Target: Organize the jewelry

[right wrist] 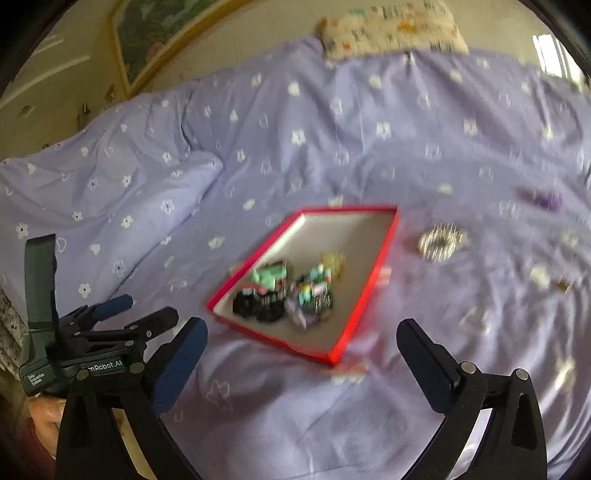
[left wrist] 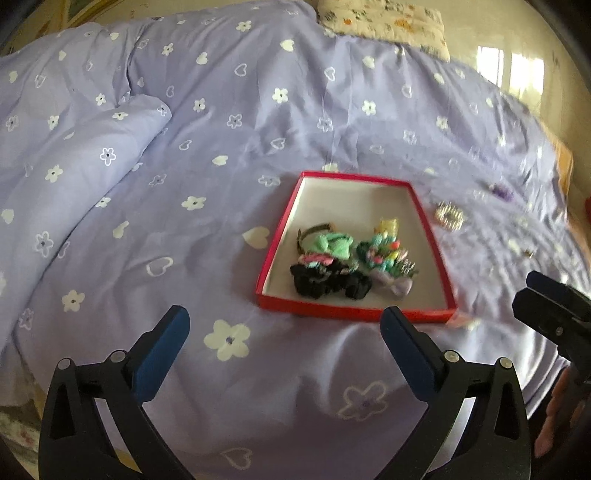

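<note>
A red shallow box point(left wrist: 282, 225) with a white inside lies on the purple bedspread; it also shows in the right wrist view point(right wrist: 369, 291). In it lie a green bow point(left wrist: 328, 245), black scrunchies point(left wrist: 325, 282) and a heap of colourful hair clips point(left wrist: 386, 254). A silver bracelet point(left wrist: 448, 218) lies on the spread right of the box, also in the right wrist view point(right wrist: 439, 243). A purple piece point(right wrist: 548, 201) lies farther right. My left gripper point(left wrist: 284, 325) is open and empty, just short of the box. My right gripper point(right wrist: 301, 338) is open and empty over the box's near edge.
The flowered purple bedspread point(left wrist: 184, 129) covers the whole bed, with a raised fold point(left wrist: 74, 166) at the left. A patterned pillow point(left wrist: 384, 22) lies at the far end. Small pieces point(right wrist: 561, 284) lie on the spread at the right. The right wrist view is blurred.
</note>
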Demonstrator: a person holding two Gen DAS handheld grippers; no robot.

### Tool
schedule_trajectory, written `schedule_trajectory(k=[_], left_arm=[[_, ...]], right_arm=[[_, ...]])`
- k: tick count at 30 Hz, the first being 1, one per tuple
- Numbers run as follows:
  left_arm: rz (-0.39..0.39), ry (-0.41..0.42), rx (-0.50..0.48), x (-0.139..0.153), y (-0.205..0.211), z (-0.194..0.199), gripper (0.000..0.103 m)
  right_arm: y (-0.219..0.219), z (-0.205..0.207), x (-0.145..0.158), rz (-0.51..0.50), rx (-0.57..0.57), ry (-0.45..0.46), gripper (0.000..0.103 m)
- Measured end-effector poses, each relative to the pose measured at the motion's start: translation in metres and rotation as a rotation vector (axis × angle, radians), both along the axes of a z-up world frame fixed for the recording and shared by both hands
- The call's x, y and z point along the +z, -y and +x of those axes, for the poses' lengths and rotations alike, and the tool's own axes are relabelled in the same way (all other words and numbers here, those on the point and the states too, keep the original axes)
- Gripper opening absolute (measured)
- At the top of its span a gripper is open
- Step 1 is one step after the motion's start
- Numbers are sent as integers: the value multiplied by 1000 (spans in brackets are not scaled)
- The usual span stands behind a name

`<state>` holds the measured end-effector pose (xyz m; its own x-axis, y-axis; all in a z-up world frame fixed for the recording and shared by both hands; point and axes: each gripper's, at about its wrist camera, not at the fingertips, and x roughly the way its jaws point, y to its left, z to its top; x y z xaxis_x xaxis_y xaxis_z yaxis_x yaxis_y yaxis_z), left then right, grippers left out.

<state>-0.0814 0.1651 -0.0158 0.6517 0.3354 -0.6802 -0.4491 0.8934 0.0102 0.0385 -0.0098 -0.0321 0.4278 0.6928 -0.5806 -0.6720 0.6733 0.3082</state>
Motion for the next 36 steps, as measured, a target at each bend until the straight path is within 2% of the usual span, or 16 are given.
schedule_trajectory(k=[4,11,36], left_arm=[[49,-27,3,-10,8,-1,103],[71,-39,20,-19,7,-6,103],[85,1,46,-14,8,-13,103]], right_arm=[[-6,-4,-15,-43,-5,6,103],[-11,-8,-32,-76,-10,-8,103],[-11,-8,-33,-75,-13,-10,103]])
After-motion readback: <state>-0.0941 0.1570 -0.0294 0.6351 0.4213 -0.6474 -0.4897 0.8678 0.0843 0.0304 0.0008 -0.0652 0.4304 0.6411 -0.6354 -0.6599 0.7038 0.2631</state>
